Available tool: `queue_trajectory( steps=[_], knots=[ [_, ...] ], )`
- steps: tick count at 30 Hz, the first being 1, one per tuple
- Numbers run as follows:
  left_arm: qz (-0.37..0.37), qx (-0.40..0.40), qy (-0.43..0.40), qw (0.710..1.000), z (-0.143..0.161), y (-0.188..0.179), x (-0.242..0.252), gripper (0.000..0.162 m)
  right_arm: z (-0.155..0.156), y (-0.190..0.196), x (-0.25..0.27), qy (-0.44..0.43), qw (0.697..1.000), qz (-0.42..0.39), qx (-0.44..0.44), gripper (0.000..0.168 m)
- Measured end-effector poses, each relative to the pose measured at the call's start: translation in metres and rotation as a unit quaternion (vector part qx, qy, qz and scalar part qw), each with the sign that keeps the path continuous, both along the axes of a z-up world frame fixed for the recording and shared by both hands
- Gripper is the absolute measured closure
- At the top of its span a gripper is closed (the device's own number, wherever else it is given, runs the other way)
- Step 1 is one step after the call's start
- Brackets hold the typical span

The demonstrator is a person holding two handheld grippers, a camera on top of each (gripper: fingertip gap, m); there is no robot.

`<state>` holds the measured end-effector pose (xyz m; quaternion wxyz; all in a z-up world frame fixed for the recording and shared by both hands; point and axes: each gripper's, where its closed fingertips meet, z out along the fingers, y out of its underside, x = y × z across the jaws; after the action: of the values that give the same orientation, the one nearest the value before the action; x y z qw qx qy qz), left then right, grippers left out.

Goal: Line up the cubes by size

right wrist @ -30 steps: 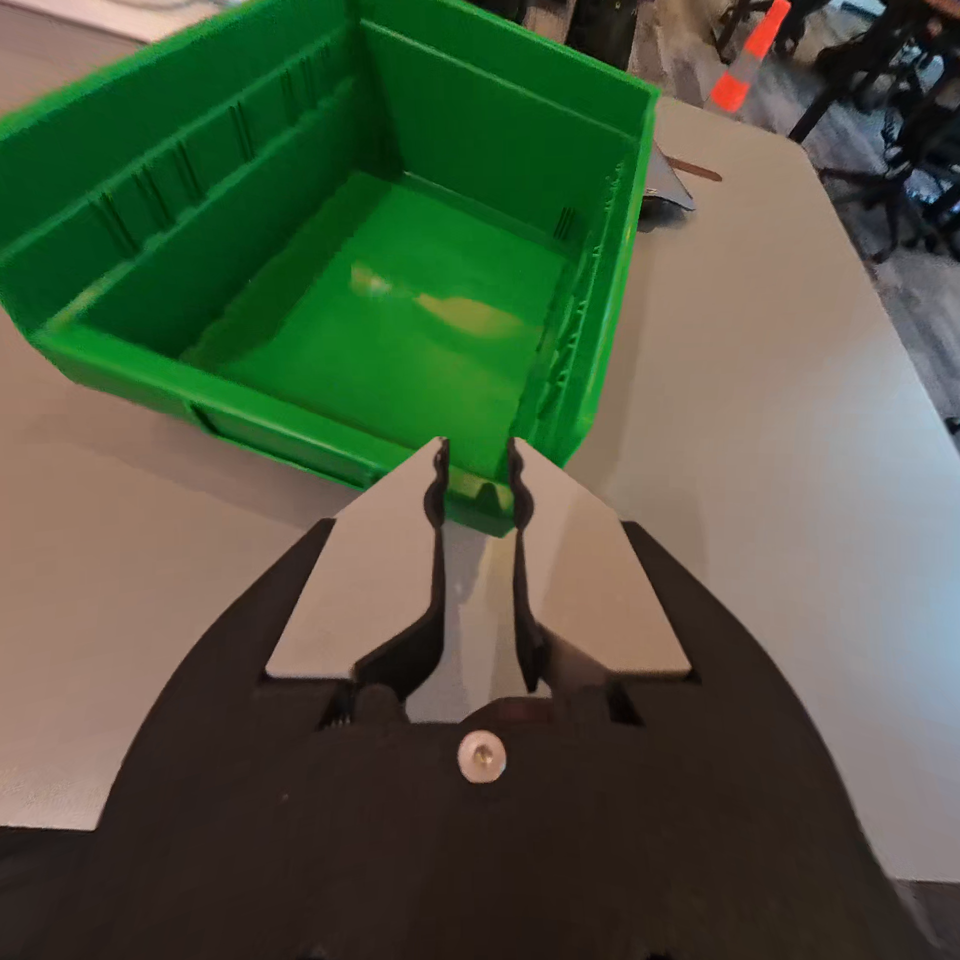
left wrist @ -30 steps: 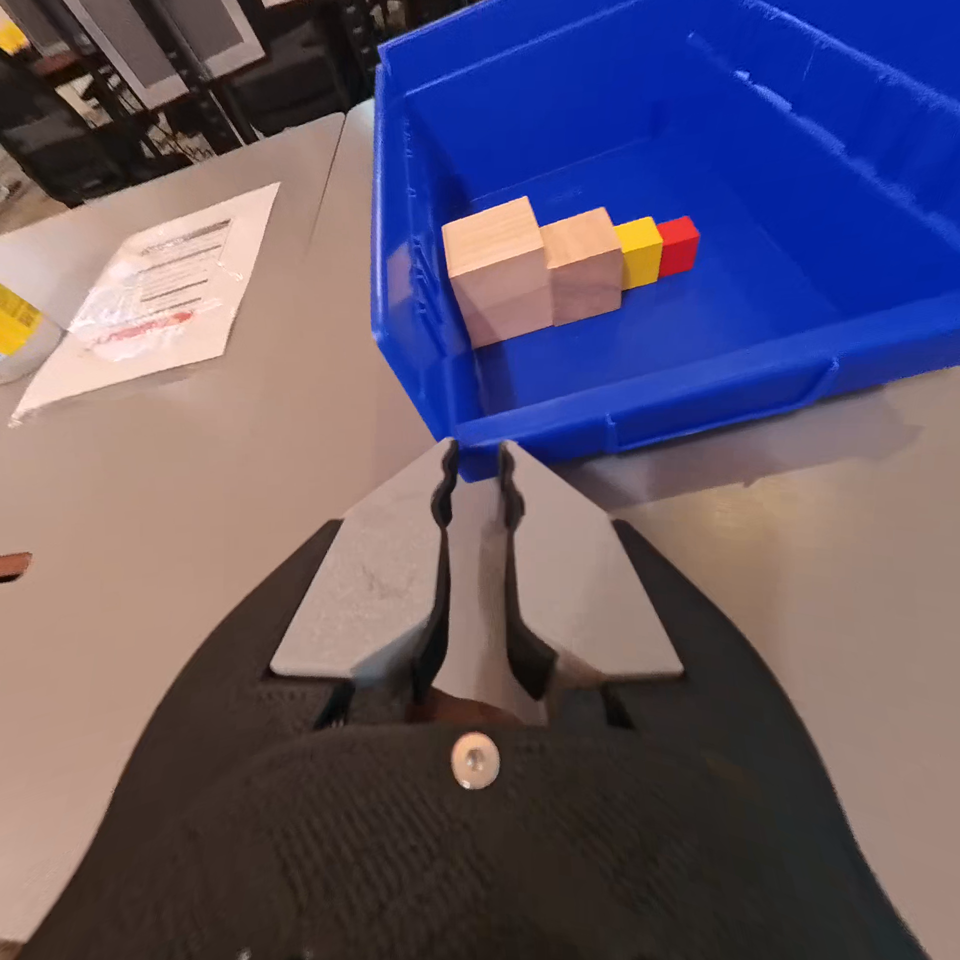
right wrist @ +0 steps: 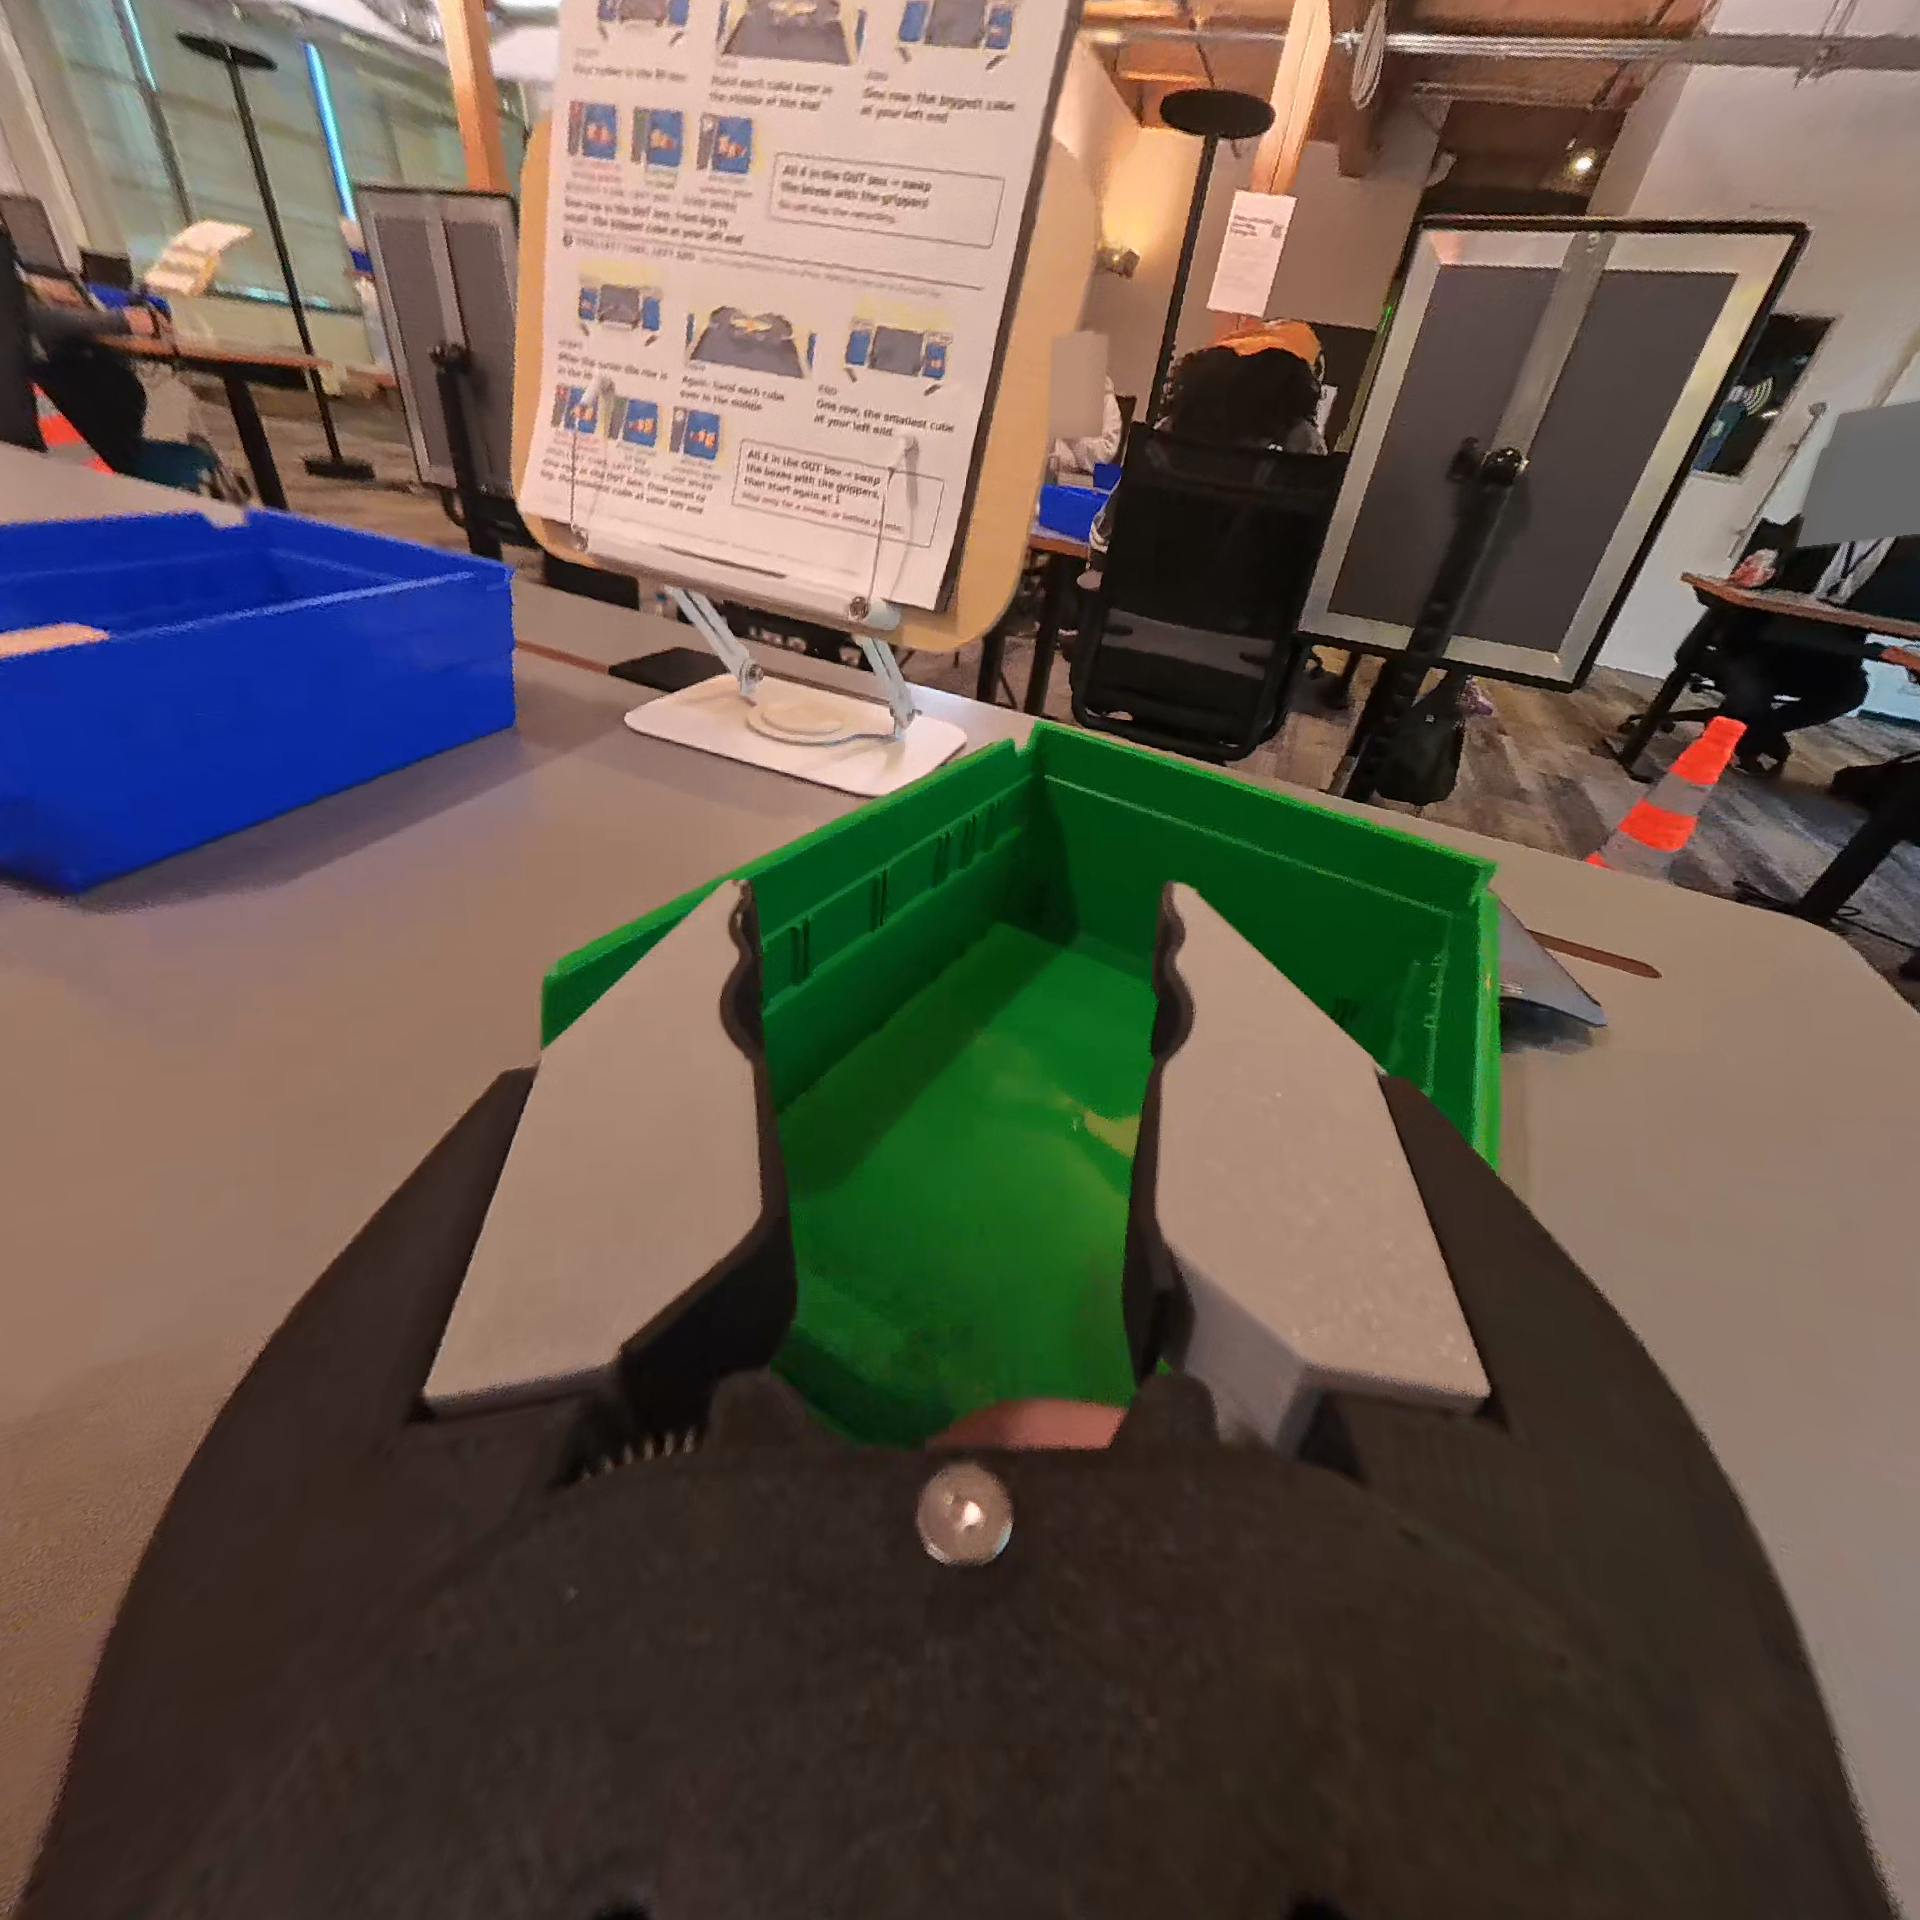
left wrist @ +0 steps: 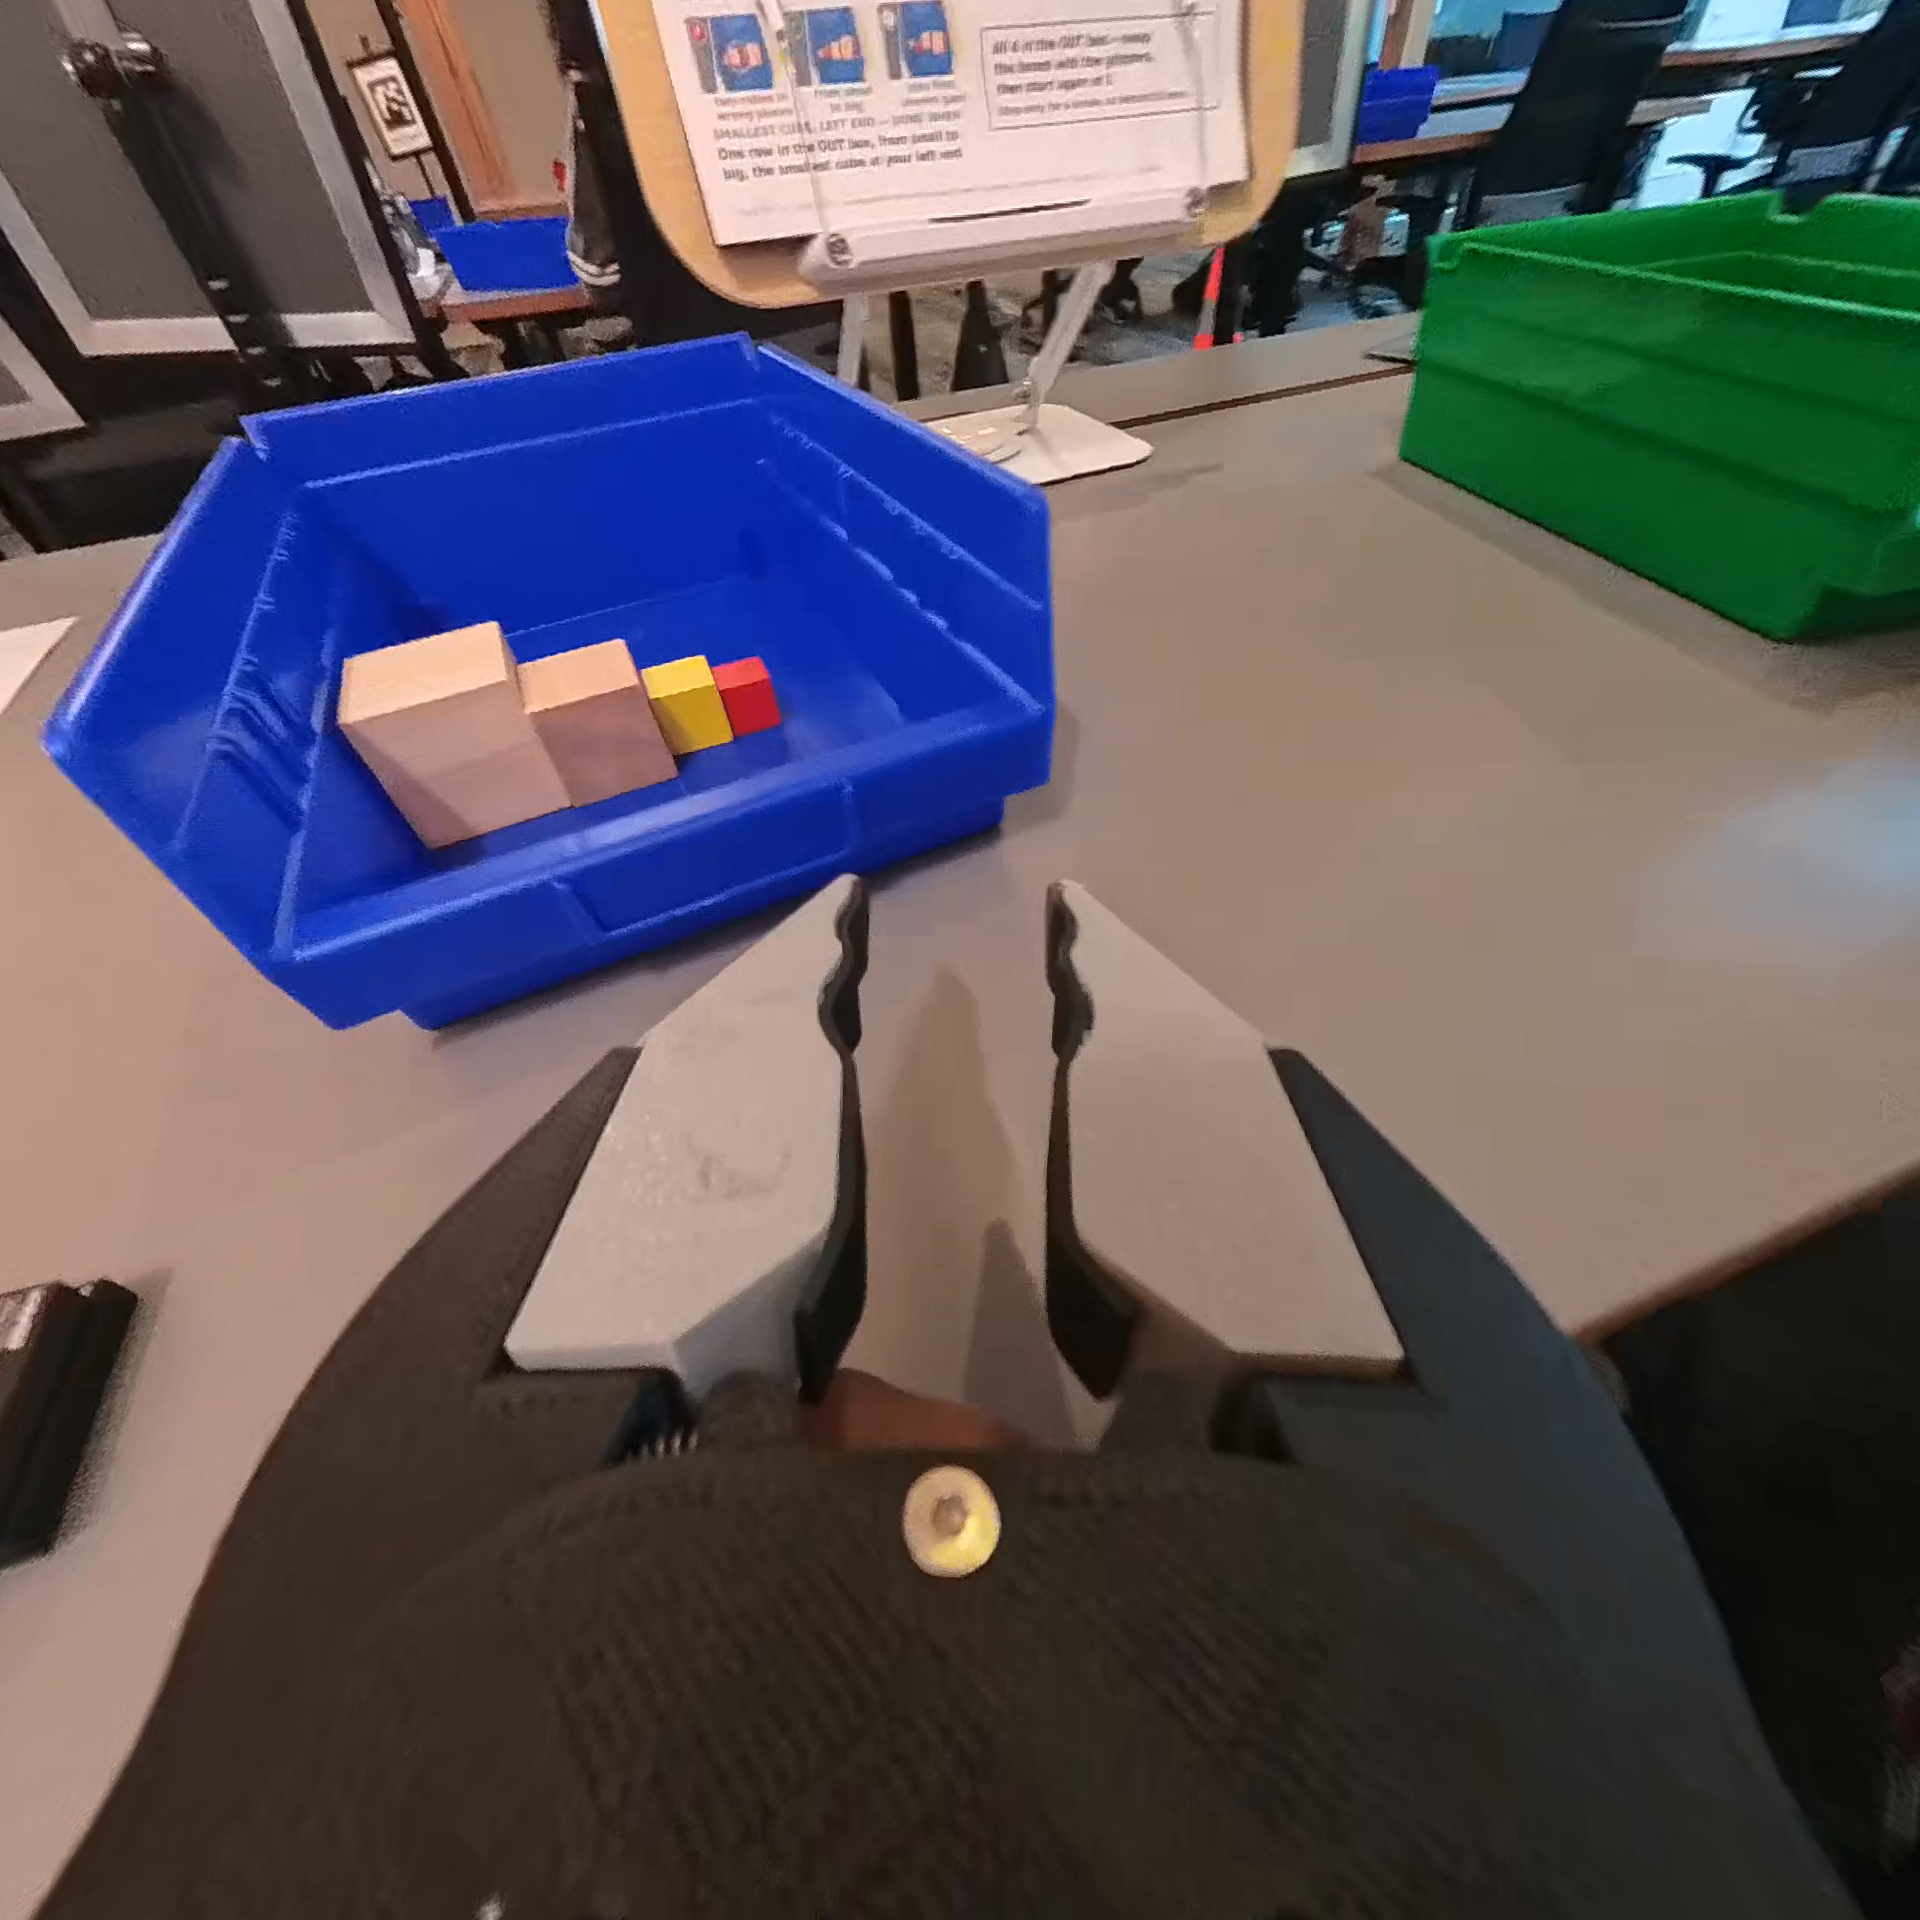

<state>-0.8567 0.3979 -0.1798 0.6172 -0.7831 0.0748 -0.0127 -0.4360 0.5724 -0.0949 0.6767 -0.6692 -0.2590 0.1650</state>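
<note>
While one second ago both grippers were nearly pressed together and looked down on the bins, now both are lifted back and look level across the grey table (left wrist: 1455, 831). The left gripper (left wrist: 951, 935) has its fingers a little spread and holds nothing; the right gripper (right wrist: 951, 935) is spread wider, also with nothing between, and it hovers over the near edge of the green bin (right wrist: 1247, 831), whose visible floor holds nothing. The four cubes stand in the blue bin (left wrist: 935, 727) in one touching row: big wooden cube (left wrist: 447, 727), smaller wooden cube (left wrist: 597, 717), yellow cube (left wrist: 686, 701), red cube (left wrist: 750, 693). I judge that the row is finished and the hands are retreating. Some things stay unclear: the near part of the green bin is hidden behind the right gripper, the instruction board (right wrist: 779, 312) is blurred, and a dark object (left wrist: 52, 1382) at the left edge is cut off.
</note>
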Motion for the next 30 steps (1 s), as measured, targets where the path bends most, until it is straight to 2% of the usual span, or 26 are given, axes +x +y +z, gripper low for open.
queue_trajectory(
  steps=[5, 10, 15, 17, 22, 23, 25, 27, 30],
  knots=[
    [-0.006, -0.026, -0.006, 1.000, 0.001, 0.029, -0.007, 0.128, -0.008, 0.027, -0.004, 0.007, 1.000, 0.007, -0.017, 0.094],
    [-0.036, -0.007, -0.048, 0.998, 0.028, 0.036, 0.004, 0.125, -0.007, 0.032, -0.012, 0.052, 0.998, 0.033, -0.022, 0.096],
    [-0.005, 0.032, -0.052, 0.998, 0.057, 0.049, 0.000, 0.126, 0.002, 0.044, -0.023, 0.051, 0.998, 0.036, -0.005, 0.105],
    [-0.004, 0.014, -0.042, 0.999, 0.055, 0.053, 0.002, 0.124, 0.008, 0.044, -0.026, 0.050, 0.998, 0.030, -0.002, 0.105],
    [0.043, 0.025, -0.030, 0.998, 0.065, 0.056, -0.012, 0.120, 0.015, 0.025, -0.047, 0.058, 0.995, 0.063, -0.050, 0.100],
    [0.042, 0.026, -0.044, 0.998, 0.068, 0.057, -0.011, 0.120, 0.017, 0.016, -0.056, 0.052, 0.994, 0.081, -0.057, 0.097],
    [0.030, 0.029, -0.071, 0.997, 0.071, 0.060, -0.003, 0.120, 0.014, -0.008, -0.079, 0.025, 0.988, 0.132, -0.072, 0.102],
    [0.017, 0.013, -0.073, 0.997, 0.064, 0.061, 0.008, 0.120, -0.001, -0.028, -0.095, -0.022, 0.981, 0.162, -0.102, 0.100],
    [-0.042, -0.034, -0.055, 0.997, 0.037, 0.062, 0.047, 0.116, -0.035, -0.062, -0.117, -0.091, 0.952, 0.233, -0.177, 0.095]
  ],
)
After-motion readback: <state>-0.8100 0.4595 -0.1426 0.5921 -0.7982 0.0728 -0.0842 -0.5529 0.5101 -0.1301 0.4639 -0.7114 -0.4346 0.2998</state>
